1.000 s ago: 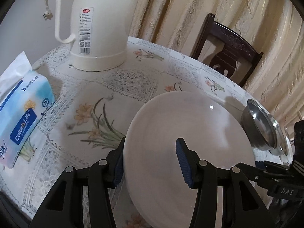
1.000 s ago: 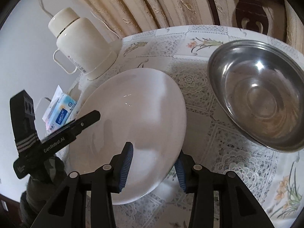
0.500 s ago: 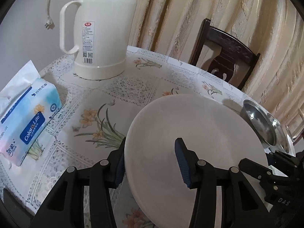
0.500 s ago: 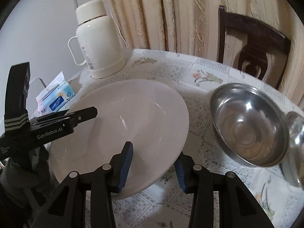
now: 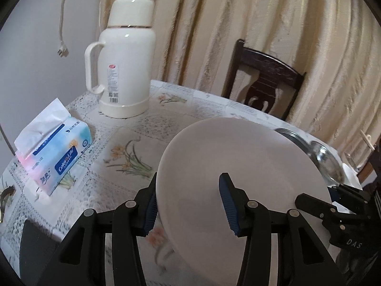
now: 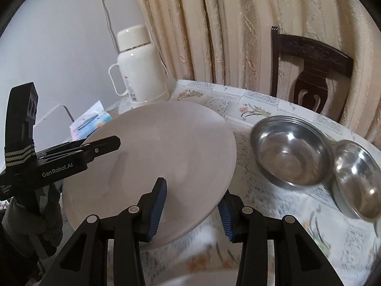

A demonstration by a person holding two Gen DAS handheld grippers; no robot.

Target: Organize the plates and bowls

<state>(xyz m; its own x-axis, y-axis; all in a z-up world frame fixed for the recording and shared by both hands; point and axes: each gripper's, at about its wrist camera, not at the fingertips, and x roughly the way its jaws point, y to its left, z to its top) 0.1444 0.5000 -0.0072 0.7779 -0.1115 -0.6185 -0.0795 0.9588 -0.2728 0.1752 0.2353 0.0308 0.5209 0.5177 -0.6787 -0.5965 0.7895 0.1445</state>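
Held above the table [image 5: 166, 109]: white plate [image 6: 162, 157], rim straddled by left gripper [image 5: 188, 205] and right gripper [image 6: 193, 211], grasping opposite edges; steel bowls [image 6: 290, 152] right, nearer the right gripper.

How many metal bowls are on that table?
2, side by side on the flowered tablecloth to the right of the raised white plate: the larger steel bowl nearer the plate, the smaller steel bowl beyond it. The plate may hide more.

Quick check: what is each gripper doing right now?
Left gripper: shut on the plate rim.
Right gripper: shut on the same plate's opposite rim.
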